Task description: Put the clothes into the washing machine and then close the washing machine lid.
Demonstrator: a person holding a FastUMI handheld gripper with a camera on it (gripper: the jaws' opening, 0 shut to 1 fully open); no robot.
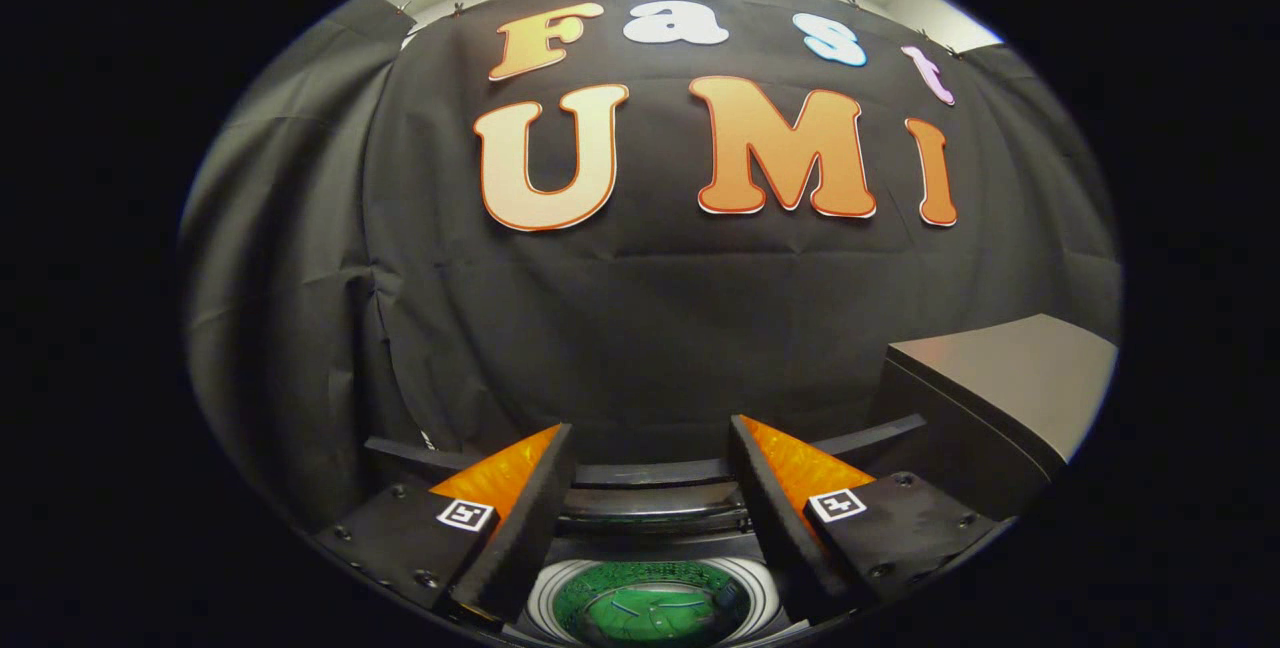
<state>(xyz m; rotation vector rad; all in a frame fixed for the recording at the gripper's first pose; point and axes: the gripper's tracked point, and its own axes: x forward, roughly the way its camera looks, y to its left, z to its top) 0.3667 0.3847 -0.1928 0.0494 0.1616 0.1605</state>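
Gripper: fingers spread apart, nothing btwn them, released. Washing machine: directly below/btwn fingers, top opening w/ pale ring, lid up at rear. Clothes: green fabric lying inside drum. Grey box: to the right, beyond fingers, against black cloth wall.

Behind everything I see the booth wall, a matt cloth with soft folds and creases. Between the spread, empty fingers of the gripper I see the washing machine: its round opening has a smooth, glossy plastic ring, and the drum inside looks shiny. Beyond the right finger stands a box with a smooth, matt top.
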